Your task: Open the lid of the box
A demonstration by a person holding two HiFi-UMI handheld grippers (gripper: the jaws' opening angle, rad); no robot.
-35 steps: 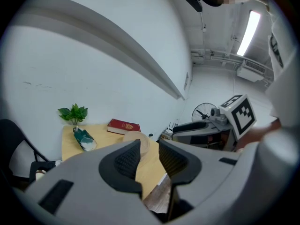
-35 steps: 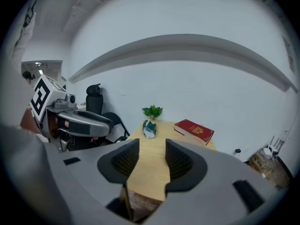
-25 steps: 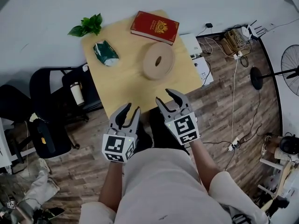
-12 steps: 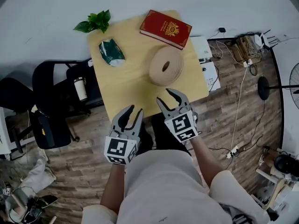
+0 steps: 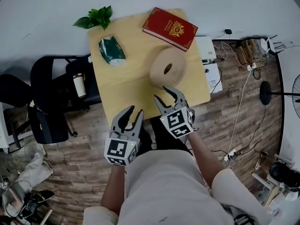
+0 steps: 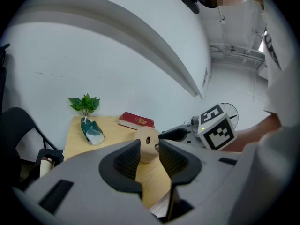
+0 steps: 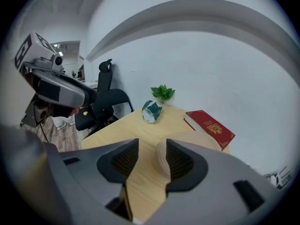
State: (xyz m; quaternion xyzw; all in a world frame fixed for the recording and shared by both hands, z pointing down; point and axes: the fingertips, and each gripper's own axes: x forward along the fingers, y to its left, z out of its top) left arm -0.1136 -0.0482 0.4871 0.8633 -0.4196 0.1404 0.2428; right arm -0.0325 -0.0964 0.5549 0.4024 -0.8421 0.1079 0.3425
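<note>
A round wooden box (image 5: 168,67) with a hole in its lid stands on the pale wooden table (image 5: 126,86), right of middle. My right gripper (image 5: 165,96) is open over the table's near edge, just short of the box and not touching it. My left gripper (image 5: 131,115) is open too, off the table's near edge, empty. In the left gripper view the box (image 6: 146,144) shows between the jaws, with the right gripper (image 6: 213,128) beside it. The right jaw partly hides the box (image 7: 197,139) in the right gripper view.
A red book (image 5: 170,28) lies at the table's far right corner, a green packet (image 5: 111,50) and a leafy plant (image 5: 96,18) at the far left. Black chairs (image 5: 51,102) stand left of the table. White boxes (image 5: 206,55) and cables lie on the floor right.
My right gripper has edged forward over the table edge, closer to the round box. The left gripper has hardly moved. Both stay open.
</note>
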